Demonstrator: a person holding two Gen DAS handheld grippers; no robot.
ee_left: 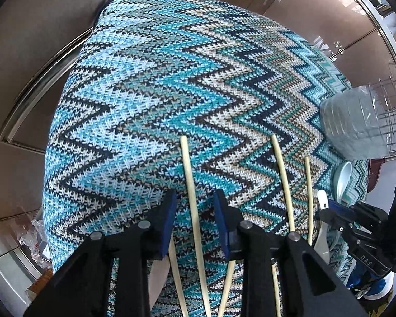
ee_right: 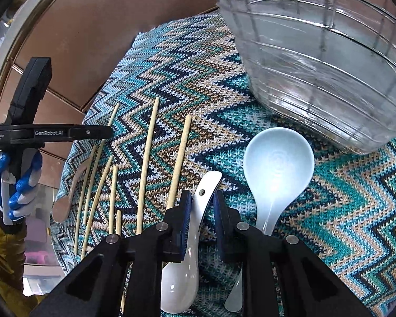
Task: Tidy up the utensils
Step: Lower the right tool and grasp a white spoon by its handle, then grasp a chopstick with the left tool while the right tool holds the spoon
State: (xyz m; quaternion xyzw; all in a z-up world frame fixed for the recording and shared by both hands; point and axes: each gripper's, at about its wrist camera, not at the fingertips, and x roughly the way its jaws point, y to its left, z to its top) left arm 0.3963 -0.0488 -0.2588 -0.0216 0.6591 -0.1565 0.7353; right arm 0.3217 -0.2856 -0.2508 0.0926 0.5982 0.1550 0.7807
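Nearest, the right gripper [ee_right: 202,208] points steeply down with its blue pads [ee_right: 185,211] closed against the handle of a white ceramic spoon [ee_right: 195,227], whose bowl end lies beneath the gripper body on the zigzag knitted cloth [ee_right: 330,198]. Just beside it to the right lies a pale blue spoon [ee_right: 277,163], bowl upward, near the base of a clear glass bowl [ee_right: 316,66] set against a wire rack [ee_left: 393,105]. The left gripper [ee_left: 195,211], held in a blue-and-white gloved hand [ee_right: 15,187], straddles one chopstick [ee_left: 190,185]; its pads [ee_left: 169,222] stand slightly apart from it, not pressing. More chopsticks [ee_right: 147,158] lie loosely parallel on the cloth between the two grippers. Beyond the cloth is a brown tabletop [ee_left: 39,39].
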